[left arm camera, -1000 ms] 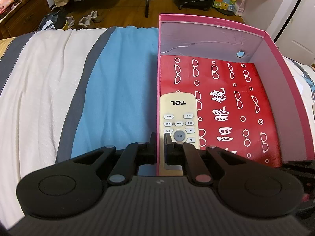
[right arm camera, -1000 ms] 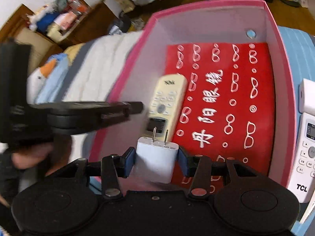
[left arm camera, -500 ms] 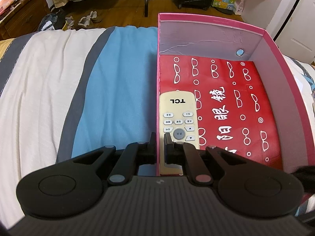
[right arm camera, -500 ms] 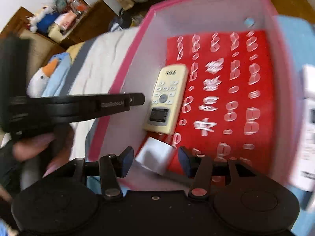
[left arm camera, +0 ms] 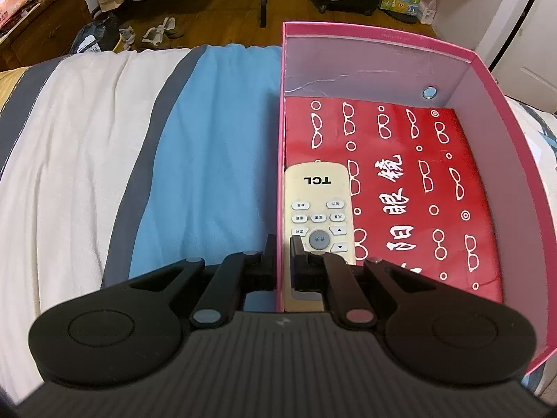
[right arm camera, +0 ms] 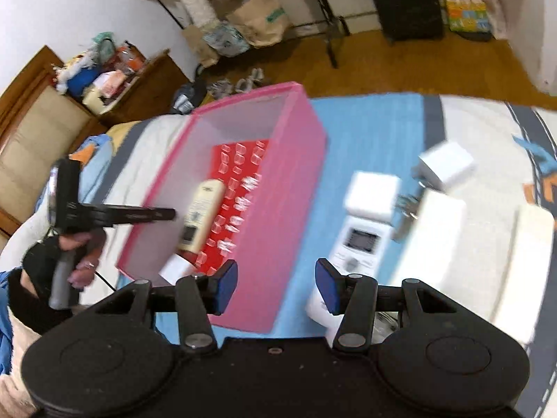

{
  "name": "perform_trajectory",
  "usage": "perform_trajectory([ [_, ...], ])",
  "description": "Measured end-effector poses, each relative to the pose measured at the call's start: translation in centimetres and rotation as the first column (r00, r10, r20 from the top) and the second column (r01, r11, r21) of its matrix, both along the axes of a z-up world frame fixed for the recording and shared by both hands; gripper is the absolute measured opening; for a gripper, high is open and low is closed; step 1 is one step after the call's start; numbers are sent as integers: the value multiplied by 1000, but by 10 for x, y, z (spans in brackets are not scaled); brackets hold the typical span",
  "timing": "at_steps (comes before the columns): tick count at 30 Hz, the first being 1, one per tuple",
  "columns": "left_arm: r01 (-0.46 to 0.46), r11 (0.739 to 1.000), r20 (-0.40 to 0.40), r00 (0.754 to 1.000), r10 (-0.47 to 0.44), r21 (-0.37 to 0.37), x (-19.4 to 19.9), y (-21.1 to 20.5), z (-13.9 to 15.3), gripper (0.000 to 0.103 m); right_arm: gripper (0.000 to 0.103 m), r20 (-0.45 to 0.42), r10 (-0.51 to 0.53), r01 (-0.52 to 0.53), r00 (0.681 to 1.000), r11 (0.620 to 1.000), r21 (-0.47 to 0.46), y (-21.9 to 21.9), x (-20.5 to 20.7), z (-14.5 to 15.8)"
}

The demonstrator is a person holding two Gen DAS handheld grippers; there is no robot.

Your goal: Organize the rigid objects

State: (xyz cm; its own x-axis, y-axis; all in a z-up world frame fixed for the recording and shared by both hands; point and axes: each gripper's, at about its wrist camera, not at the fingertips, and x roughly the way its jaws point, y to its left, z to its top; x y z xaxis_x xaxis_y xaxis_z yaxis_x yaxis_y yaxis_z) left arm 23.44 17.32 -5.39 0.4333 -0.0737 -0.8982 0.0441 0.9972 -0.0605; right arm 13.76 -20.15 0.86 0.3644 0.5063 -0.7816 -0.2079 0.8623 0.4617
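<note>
A pink box point(left arm camera: 383, 36) with a red printed liner lies on the striped bed. My left gripper point(left arm camera: 282, 245) is shut on the box's left wall, one finger outside and one inside. A cream TCL remote point(left arm camera: 318, 202) lies inside along that wall. In the blurred right wrist view a white charger plug point(right arm camera: 174, 270) rests in the near corner of the box point(right arm camera: 296, 181), next to the cream remote point(right arm camera: 202, 212). My right gripper point(right arm camera: 275, 277) hangs open and empty over the box's right wall. A white remote point(right arm camera: 358, 240) lies on the blue stripe just right of it.
Right of the box, white adapter blocks point(right arm camera: 372, 191) point(right arm camera: 447, 163) and a larger white box point(right arm camera: 435, 244) lie on the bed. A hand point(right arm camera: 80, 261) holds the left gripper's handle. Beyond the bed are a wooden floor, bags, shoes and a dresser.
My right gripper let go of the white charger plug, which dropped into the box's near corner. It then drew back and swung right. The left gripper kept still.
</note>
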Motion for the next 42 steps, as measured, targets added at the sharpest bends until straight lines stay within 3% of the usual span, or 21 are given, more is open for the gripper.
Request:
perform_trajectory([
  [6,2,1000,0,1000,-2,30,0,-4,0,6,44,-55,-44,44,998,999,-8,-7,-8,-46],
  [10,-3,1000,-6,1000,4,27,2,-3,0,6,44,-24,-27,22,999,982,-186,4,-14,-57],
  [11,-4,1000,-6,1000,4,29,2,-3,0,6,44,-22,-27,22,999,982,-190,4,-14,-57],
  [14,5,999,-1,1000,-5,43,1,-6,0,6,44,-77,-69,62,995,994,-87,-1,-9,-60],
  [17,8,999,0,1000,-8,43,1,-5,0,6,44,-77,-87,78,993,990,-122,6,-6,-67],
  [21,9,999,0,1000,-9,44,1,-5,-1,7,44,-142,-96,75,985,986,-151,11,-2,-86],
  [25,9,999,1,1000,-9,45,1,-5,-1,7,43,-112,-57,33,992,978,-208,15,-5,-84],
  [27,8,999,0,1000,-8,46,0,-5,-1,7,39,-113,-59,37,992,981,-193,11,-7,-82],
  [32,8,999,2,1000,-8,51,0,-5,-1,7,14,-65,-38,23,997,978,-209,2,-20,-68],
  [39,16,998,0,1000,-16,57,0,-7,0,7,13,-81,-52,32,995,972,-233,-5,-15,-72],
  [42,13,999,-4,1000,-13,49,1,-5,0,7,14,-103,-67,45,992,979,-200,-7,-12,-74],
])
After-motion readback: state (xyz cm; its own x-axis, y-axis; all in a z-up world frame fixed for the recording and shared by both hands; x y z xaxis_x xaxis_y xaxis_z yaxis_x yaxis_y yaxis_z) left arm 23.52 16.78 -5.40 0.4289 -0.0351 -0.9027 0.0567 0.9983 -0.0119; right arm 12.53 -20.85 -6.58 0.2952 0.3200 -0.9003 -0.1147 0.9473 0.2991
